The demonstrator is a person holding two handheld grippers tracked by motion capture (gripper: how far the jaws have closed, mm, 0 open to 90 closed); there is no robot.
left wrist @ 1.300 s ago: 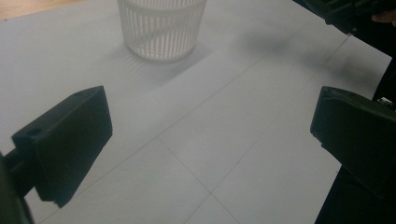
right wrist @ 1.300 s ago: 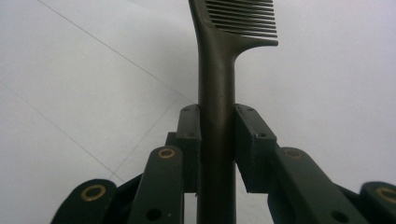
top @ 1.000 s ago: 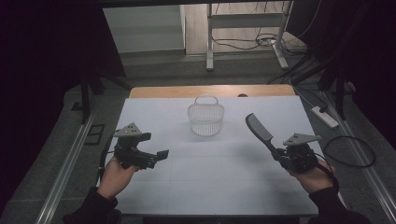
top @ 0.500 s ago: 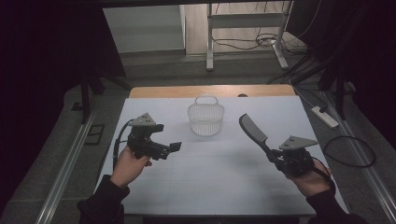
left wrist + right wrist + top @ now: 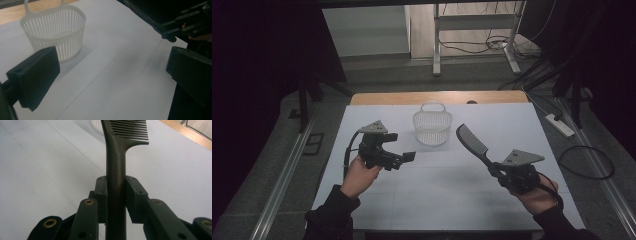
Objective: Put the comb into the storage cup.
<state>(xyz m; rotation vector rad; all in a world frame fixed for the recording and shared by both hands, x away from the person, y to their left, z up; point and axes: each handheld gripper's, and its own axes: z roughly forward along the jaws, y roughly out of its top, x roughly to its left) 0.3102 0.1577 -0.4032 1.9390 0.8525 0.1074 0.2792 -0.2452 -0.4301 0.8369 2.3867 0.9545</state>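
Note:
A white slatted plastic basket [image 5: 432, 127] [image 5: 53, 32] with a loop handle stands upright at the far middle of the white table [image 5: 437, 200]. My right gripper [image 5: 497, 170] [image 5: 116, 192] is shut on the handle of a black comb [image 5: 472, 142] [image 5: 116, 157]. The comb's toothed head points up and left toward the basket, just to its right. My left gripper [image 5: 404, 159] [image 5: 112, 75] hovers left of and nearer than the basket, open, with nothing between its jaws. The left gripper view also shows the comb's handle [image 5: 147, 18] and the right gripper [image 5: 192, 22] at top right.
A wooden strip [image 5: 437, 97] runs along the table's far edge. On the floor to the right lie a white power strip [image 5: 560, 125] and a looped cable [image 5: 587, 162]. A metal frame [image 5: 437, 50] stands behind the table.
My left gripper has moved right and farther away, toward the basket. The right gripper has carried the comb a little to the left, its head now nearer the basket.

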